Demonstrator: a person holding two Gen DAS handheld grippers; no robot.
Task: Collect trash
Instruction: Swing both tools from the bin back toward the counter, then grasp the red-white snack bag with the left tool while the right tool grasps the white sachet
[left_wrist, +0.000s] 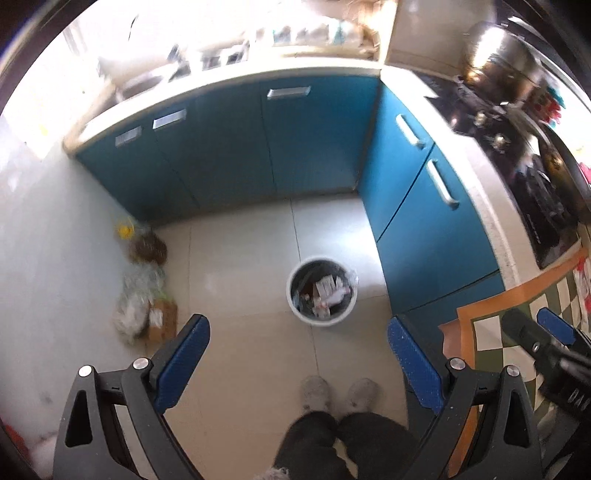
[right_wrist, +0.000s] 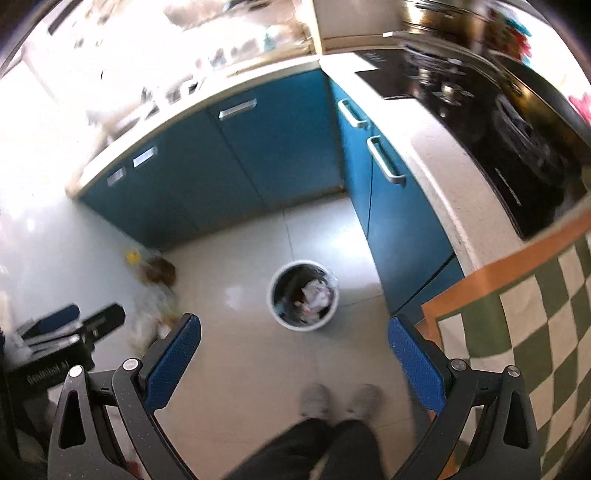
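A round white trash bin (left_wrist: 322, 291) stands on the pale tiled floor, with a dark liner and crumpled paper and wrappers inside. It also shows in the right wrist view (right_wrist: 303, 294). My left gripper (left_wrist: 298, 334) is open and empty, held high above the floor with the bin between its blue pads. My right gripper (right_wrist: 294, 330) is open and empty too, at a similar height. Each gripper shows at the edge of the other's view, the right one (left_wrist: 546, 339) and the left one (right_wrist: 74, 325).
Blue kitchen cabinets (left_wrist: 295, 140) wrap the corner. A black cooktop (left_wrist: 517, 147) with a steel pot sits on the right counter. A green-checkered cloth (right_wrist: 524, 325) lies at right. Plastic bags and a box (left_wrist: 144, 302) sit by the left wall. The person's feet (left_wrist: 336, 395) are below.
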